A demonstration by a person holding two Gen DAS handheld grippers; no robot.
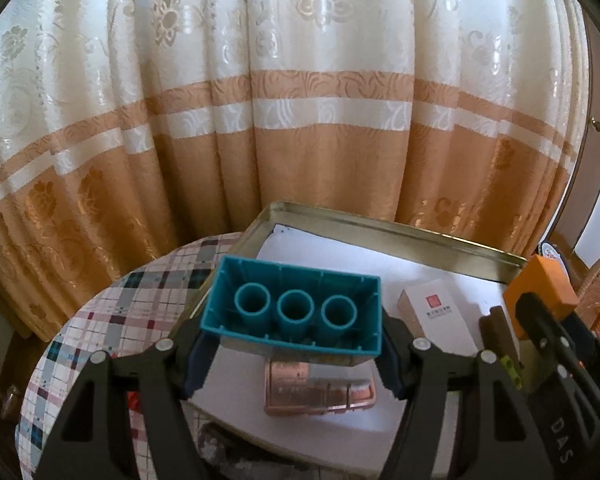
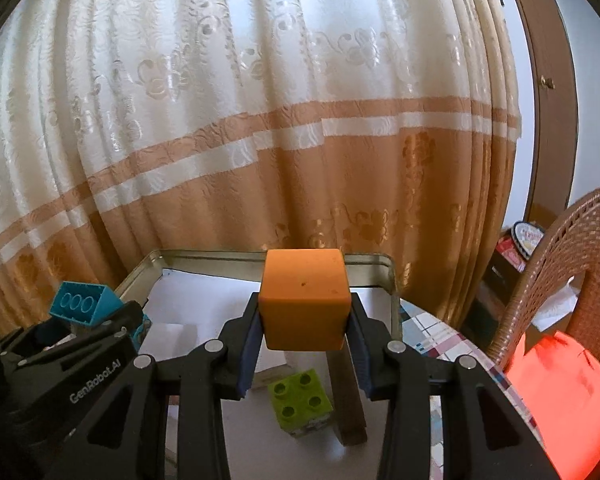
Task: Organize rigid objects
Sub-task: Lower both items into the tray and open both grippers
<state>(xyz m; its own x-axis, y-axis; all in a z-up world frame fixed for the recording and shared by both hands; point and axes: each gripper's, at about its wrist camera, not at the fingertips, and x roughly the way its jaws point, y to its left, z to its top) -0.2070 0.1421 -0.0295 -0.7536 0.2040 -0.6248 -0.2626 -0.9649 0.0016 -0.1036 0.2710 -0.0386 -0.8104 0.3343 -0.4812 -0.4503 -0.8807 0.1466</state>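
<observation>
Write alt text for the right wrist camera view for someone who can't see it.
The right gripper holds an orange cube above an open metal tin lined with white paper. Below it in the tin lie a green brick and a brown stick; at left, the left gripper holds a teal brick before a cream-and-tan curtain.

Boxes (image 1: 436, 316) and bricks (image 2: 300, 400) inside tin (image 1: 380, 228)

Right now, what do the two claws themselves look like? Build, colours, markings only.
Both match: matte black plastic linkage arms with triangular cutouts and silver round pivot pins, ending in dark blue ribbed pads. The left claw body carries white "GenRobot.AI" lettering, readable in the right wrist view. The right claw shows white letters "DAS" in the left view. No cables or sleeves visible.
</observation>
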